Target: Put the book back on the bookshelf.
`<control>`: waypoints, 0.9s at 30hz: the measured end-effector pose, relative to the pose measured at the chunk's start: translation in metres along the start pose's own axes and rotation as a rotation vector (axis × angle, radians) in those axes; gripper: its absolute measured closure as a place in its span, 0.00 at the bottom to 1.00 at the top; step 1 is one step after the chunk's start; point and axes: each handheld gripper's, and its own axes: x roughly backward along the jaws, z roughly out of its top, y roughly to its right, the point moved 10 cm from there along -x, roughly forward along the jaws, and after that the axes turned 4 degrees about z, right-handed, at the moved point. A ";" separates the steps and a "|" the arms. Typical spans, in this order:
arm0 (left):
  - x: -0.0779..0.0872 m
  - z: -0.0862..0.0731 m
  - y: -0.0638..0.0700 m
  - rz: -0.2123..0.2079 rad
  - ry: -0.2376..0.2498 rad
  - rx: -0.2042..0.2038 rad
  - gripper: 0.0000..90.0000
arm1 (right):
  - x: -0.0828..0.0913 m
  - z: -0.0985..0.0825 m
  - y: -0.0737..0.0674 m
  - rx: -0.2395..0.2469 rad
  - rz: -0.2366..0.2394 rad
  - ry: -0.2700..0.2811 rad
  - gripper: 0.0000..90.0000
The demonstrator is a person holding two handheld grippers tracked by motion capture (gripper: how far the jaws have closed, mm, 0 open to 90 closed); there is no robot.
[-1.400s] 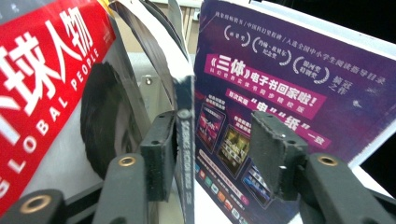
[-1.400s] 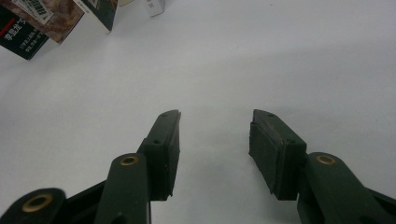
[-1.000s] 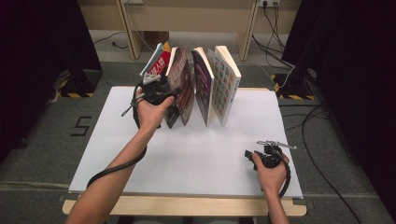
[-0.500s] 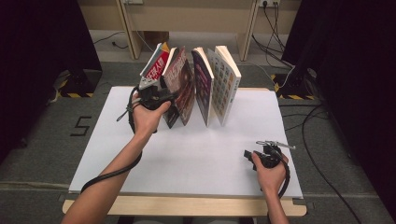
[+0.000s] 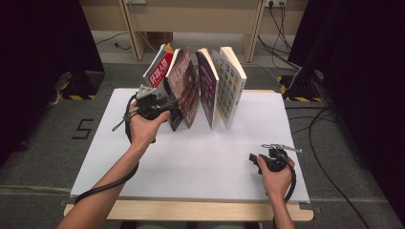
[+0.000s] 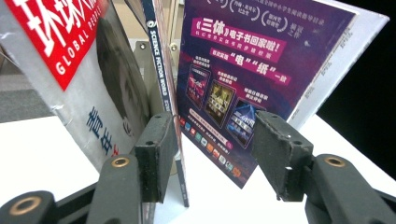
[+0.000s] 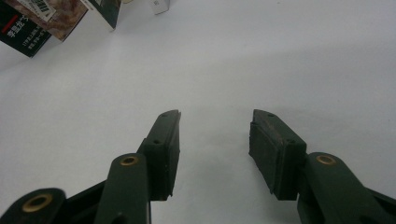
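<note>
Several magazines and books stand leaning in a row at the back of the white table (image 5: 205, 157): a red-and-white magazine (image 5: 160, 71), a brown-covered one (image 5: 185, 88), a purple one (image 5: 207, 86) and a pale patterned book (image 5: 230, 83). My left gripper (image 5: 168, 109) is at the row's left end, open. In the left gripper view its jaws (image 6: 217, 154) straddle the lower edge of a thin magazine's spine (image 6: 161, 88), which runs just beside the left pad (image 6: 156, 154); the purple cover (image 6: 243, 70) stands behind the gap. My right gripper (image 5: 255, 160) rests open near the front right, nothing between its fingers (image 7: 215, 140).
Table legs, cables and dark curtains lie beyond the table's far edge. A wooden strip (image 5: 191, 210) runs along the near edge. Corners of the standing books (image 7: 42, 18) appear at the top left of the right gripper view, over bare white surface.
My left hand has shifted a little to the left and toward me along the foot of the books. The right hand has stayed still.
</note>
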 end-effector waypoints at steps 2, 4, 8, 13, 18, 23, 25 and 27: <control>0.004 -0.003 0.000 -0.010 -0.003 0.003 0.53 | 0.000 0.000 -0.001 -0.009 0.001 -0.002 0.59; 0.007 -0.006 -0.001 -0.010 -0.004 0.001 0.53 | 0.000 0.000 -0.001 -0.008 0.002 -0.003 0.59; 0.012 -0.011 -0.002 -0.013 -0.010 -0.003 0.53 | -0.001 -0.001 -0.001 -0.001 0.002 -0.004 0.59; 0.017 -0.019 -0.005 -0.015 -0.018 0.006 0.53 | 0.000 -0.001 -0.002 -0.004 0.001 -0.003 0.59; 0.022 -0.025 -0.007 -0.023 -0.021 0.013 0.53 | 0.000 -0.001 -0.002 -0.004 0.000 -0.004 0.59; 0.027 -0.035 -0.009 -0.021 -0.028 0.009 0.53 | 0.000 0.000 -0.002 0.004 0.001 -0.003 0.59; 0.030 -0.039 -0.011 -0.021 -0.028 0.014 0.53 | 0.000 -0.001 -0.002 -0.005 0.001 -0.004 0.59; 0.033 -0.042 -0.012 -0.021 -0.030 0.009 0.53 | 0.000 -0.001 -0.001 0.002 -0.001 -0.005 0.59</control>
